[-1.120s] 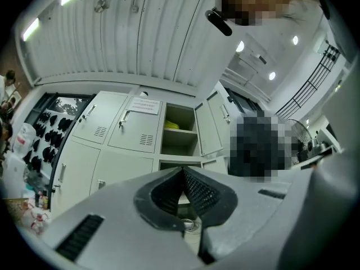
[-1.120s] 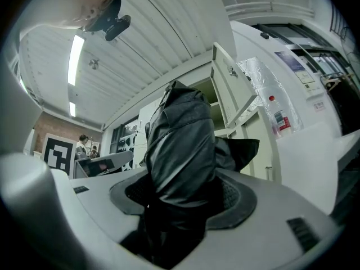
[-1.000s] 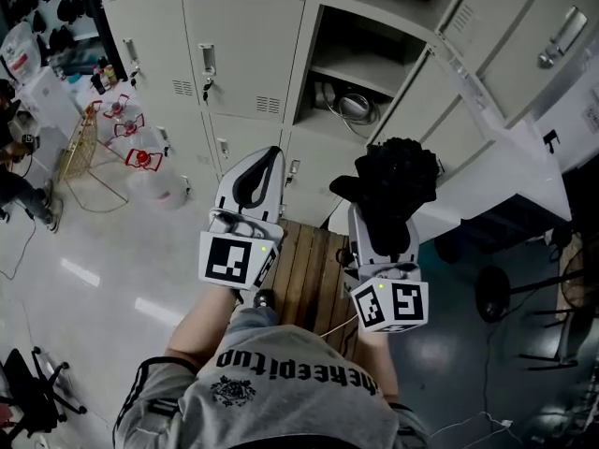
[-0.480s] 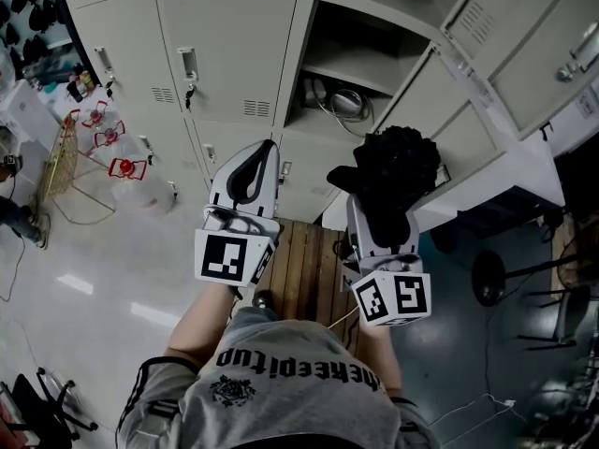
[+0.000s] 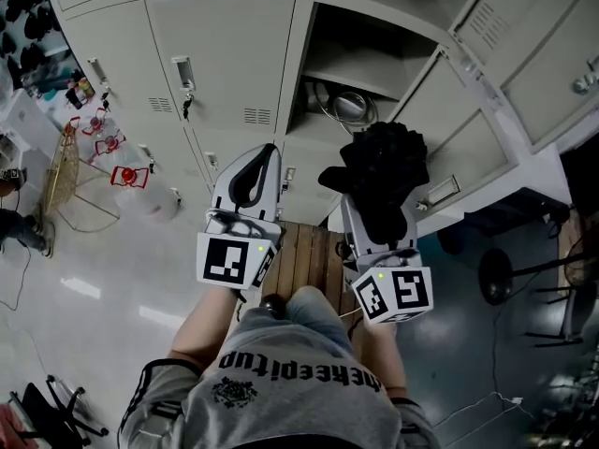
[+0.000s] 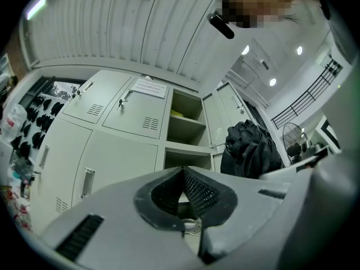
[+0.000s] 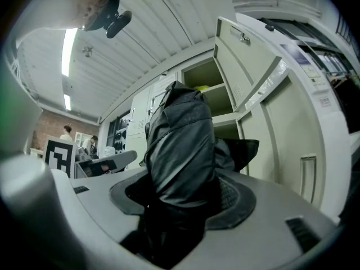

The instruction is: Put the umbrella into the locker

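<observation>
1. The right gripper (image 7: 183, 196) is clamping down on the folded black umbrella (image 5: 382, 171), its jaws pressed into the bunched fabric low on the bundle.
2. The umbrella is sticking out forward along the jaws. Its long axis is pointing at the open locker (image 5: 309, 73), and its far end is hanging just in front of the lower compartment, not yet inside.
3. The left gripper (image 5: 251, 171) is carrying nothing, with its jaws closed together. It is hovering just beside the right one, in front of the left edge of the opening.
4. By my judgement the right gripper is the nearer one, and it only needs to push straight ahead.
5. A coil of cable (image 5: 348, 108) is lying on the bottom of that lower compartment, so the tip may be crowding it.
6. The locker door (image 5: 468, 110) is swinging wide to the right, clear of the path.
7. The person is standing on a slatted wooden platform (image 5: 304, 260) set on a glossy floor (image 5: 103, 251).
</observation>
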The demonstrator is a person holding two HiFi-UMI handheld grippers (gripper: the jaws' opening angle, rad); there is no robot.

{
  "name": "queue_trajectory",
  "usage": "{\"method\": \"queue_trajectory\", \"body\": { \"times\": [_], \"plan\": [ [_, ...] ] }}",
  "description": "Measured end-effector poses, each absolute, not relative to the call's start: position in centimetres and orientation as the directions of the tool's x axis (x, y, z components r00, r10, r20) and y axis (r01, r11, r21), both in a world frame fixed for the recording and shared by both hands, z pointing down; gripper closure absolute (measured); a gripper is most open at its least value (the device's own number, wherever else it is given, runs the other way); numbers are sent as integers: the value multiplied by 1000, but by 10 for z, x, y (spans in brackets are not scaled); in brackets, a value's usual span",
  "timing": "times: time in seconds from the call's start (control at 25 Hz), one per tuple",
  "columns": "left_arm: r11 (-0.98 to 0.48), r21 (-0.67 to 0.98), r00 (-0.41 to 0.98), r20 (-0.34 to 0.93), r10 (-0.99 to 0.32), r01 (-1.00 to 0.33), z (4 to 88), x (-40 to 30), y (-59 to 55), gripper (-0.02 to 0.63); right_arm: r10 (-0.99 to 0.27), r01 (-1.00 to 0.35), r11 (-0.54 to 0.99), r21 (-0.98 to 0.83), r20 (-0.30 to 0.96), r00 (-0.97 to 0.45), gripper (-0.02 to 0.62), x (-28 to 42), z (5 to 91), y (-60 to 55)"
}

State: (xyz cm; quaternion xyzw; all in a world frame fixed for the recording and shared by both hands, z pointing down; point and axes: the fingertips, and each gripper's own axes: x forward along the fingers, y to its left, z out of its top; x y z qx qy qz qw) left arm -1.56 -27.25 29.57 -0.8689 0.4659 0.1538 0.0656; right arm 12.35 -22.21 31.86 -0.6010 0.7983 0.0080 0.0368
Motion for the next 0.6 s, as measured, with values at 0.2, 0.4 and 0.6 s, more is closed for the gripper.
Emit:
{"method": "queue_trajectory", "body": {
  "times": [0.2,0.4,0.6],
  "plan": [
    [-559,31,524,-310,-794,-829,301,-14,-290,601,-970,-968,243,-63,-45,-240,328,129,325,-244],
    [-541,29,508,-302,-806,-841,304,-19,-316,601,-980,-977,199,-73,-8,-199,328,139,329,-279],
    [-531,19,500,-310,-809,-847,300,-16,-341,601,-981,-980,183,-82,45,-187,328,148,334,-321]
  ]
}}
